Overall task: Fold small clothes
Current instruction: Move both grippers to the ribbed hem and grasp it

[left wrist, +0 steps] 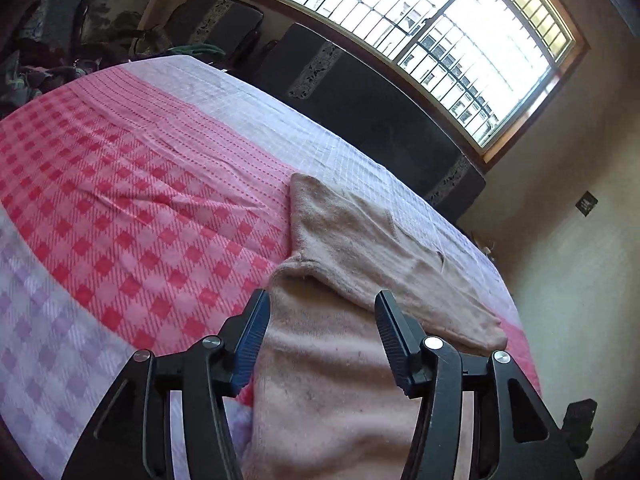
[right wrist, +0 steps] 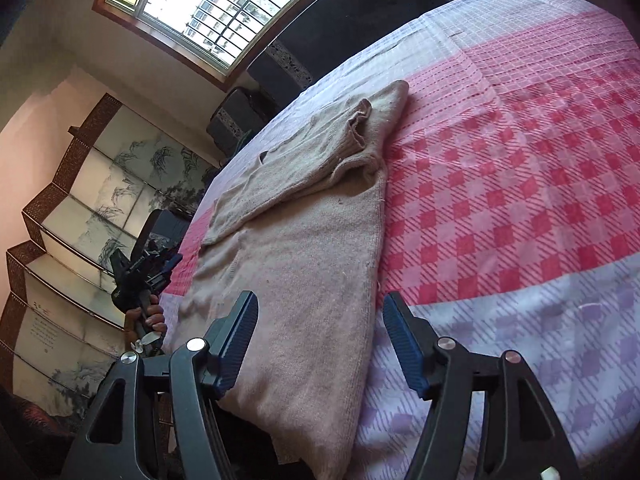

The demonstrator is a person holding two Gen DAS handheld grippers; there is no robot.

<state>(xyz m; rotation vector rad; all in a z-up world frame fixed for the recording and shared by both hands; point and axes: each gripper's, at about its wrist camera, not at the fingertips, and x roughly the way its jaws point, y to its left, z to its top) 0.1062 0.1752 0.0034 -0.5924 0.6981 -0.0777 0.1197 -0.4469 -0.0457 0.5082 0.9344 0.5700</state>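
A beige knit sweater (left wrist: 352, 264) lies flat on the bed, with one sleeve folded across its body. It also shows in the right wrist view (right wrist: 304, 240). My left gripper (left wrist: 320, 336) is open and empty, just above the sweater's lower part, jaws straddling it. My right gripper (right wrist: 318, 340) is open and empty over the sweater's near edge. The left gripper also shows in the right wrist view (right wrist: 144, 272), held in a hand at the bed's left side.
The bed has a pink, red and lilac checked cover (left wrist: 120, 200), also in the right wrist view (right wrist: 520, 184). A dark headboard (left wrist: 380, 120) and barred window (left wrist: 460, 32) stand behind. A painted folding screen (right wrist: 80, 208) stands at the left.
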